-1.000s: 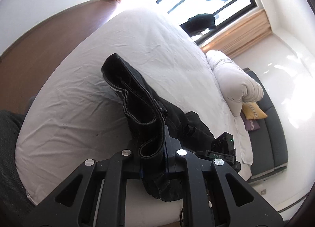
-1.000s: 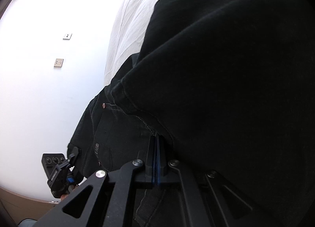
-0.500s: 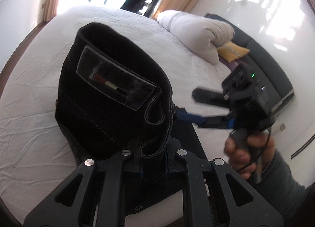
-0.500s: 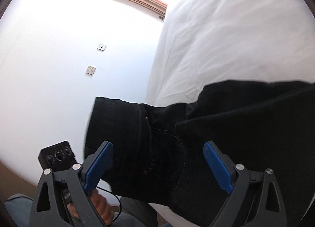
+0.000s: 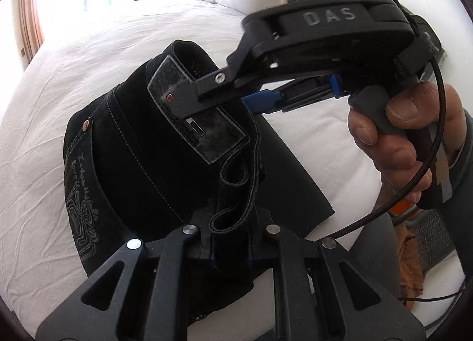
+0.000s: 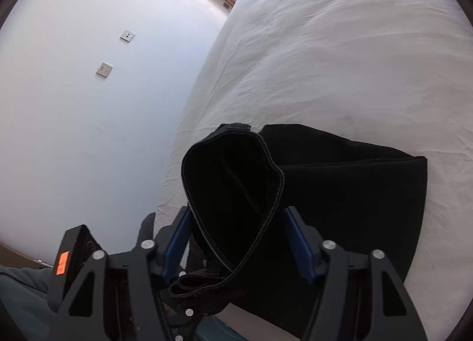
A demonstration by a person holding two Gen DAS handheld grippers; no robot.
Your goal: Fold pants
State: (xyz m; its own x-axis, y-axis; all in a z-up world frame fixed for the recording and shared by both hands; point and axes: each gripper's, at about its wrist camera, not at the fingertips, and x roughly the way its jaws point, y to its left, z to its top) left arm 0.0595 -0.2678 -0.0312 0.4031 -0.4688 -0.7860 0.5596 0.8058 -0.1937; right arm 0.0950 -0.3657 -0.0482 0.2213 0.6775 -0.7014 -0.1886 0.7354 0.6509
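Right gripper [image 6: 236,240] now straddling waistband, spread wide, left gripper [image 5: 230,240] clamping one pants [image 5: 142,163]

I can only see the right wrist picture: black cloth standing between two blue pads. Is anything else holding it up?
Observer: Yes. The left gripper is shut on the waistband of the black jeans.
Visitor: Which side of the jeans does it see?
Observer: The back. A leather patch sits on the waistband, above an embroidered pocket.
Visitor: And my gripper, from there?
Observer: The right gripper reaches over the waistband, one finger crossing in front of that patch.
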